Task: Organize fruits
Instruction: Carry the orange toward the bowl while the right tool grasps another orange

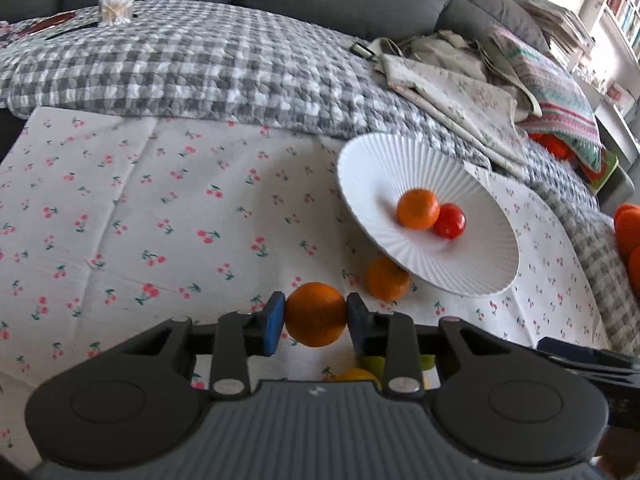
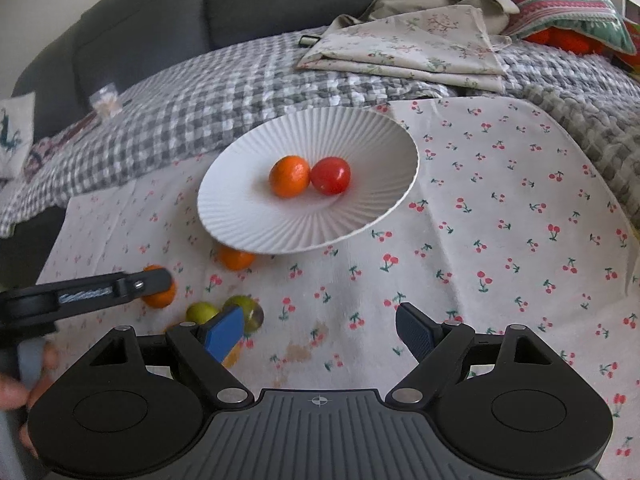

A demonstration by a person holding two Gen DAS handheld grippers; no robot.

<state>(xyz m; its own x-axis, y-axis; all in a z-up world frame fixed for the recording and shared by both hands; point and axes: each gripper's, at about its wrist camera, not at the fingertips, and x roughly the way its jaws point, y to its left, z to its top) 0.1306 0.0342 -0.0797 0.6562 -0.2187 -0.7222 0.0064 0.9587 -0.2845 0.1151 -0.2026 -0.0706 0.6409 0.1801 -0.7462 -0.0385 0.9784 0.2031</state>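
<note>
Only rightward: green fruits (image 2: 202, 312); left gripper (image 1: 315, 316) tight around orange (image 1: 315, 314), right gripper (image 2: 320, 330) wide, empty.

The left claw (image 1: 316, 316) was closed on an orange (image 1: 315, 314), its two blue pads (image 1: 273, 323) pressed against opposite sides of the fruit. In the right wrist view the same claw reached in from the left edge, roughly level and low, with the person's bare hand (image 2: 24, 384) wrapped around its handle at the lower left. The right claw (image 2: 320, 332) hung with its jaws spread wide and nothing between them, one blue pad (image 2: 225, 330) angled outward on the left and the other, darker pad on the right, pointing forward and slightly down.
</note>
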